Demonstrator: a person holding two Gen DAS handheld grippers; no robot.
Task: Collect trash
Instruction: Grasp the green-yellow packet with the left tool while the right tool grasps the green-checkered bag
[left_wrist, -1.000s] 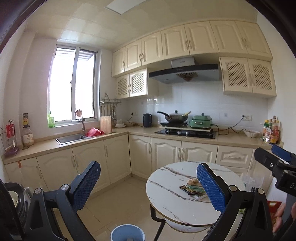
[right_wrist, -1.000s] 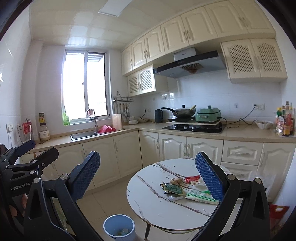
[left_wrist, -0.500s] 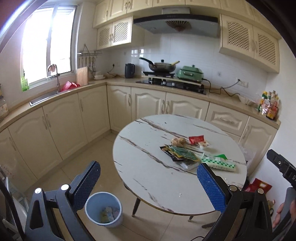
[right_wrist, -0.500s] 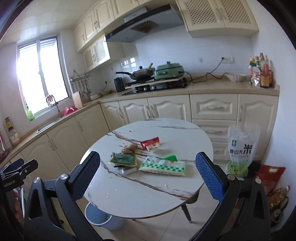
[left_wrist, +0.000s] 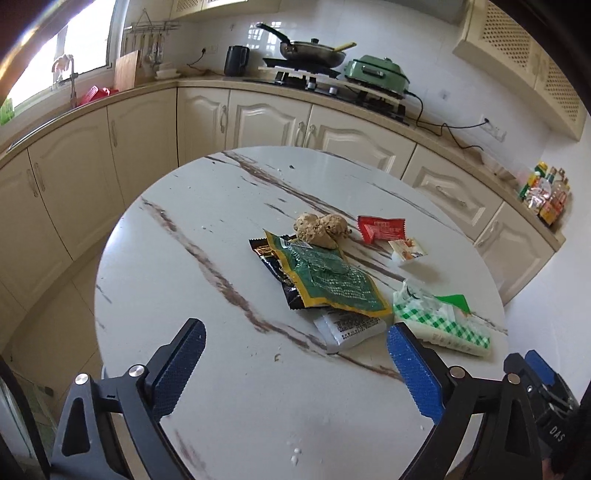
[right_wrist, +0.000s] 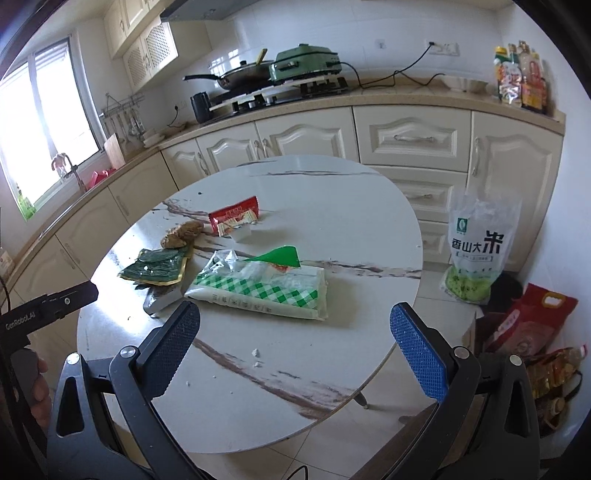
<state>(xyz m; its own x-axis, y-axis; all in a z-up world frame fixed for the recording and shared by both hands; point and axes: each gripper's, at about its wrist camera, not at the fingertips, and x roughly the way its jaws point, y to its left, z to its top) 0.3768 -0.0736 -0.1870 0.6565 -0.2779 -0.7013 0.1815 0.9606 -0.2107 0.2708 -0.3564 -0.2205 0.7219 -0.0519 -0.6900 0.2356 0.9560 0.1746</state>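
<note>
Now both grippers hang over the near edge of the round marble desk (left_wrist: 177, 229), and the trash is spread across its middle. The left gripper (left_wrist: 295, 363) has its jaws released wide with nothing between them, lined up short of a silver packet (left_wrist: 349, 328) that pokes out from under a green wrapper (left_wrist: 332, 278). That green wrapper lies on top of a dark wrapper (left_wrist: 275, 264), and just behind them sits a brown crumpled lump (left_wrist: 319, 229). A red sachet (left_wrist: 382, 229) lies beside the lump, with a small white sachet (left_wrist: 408, 251) right next to it. Over on the right, the right gripper (right_wrist: 295, 338) is also spread open and empty, facing a green-checked plastic bag (right_wrist: 262, 290) that lies flat on the desk, close in front of its blue pads. On the floor past the desk stands a bag of rice (right_wrist: 478, 251) against the cabinets.
</note>
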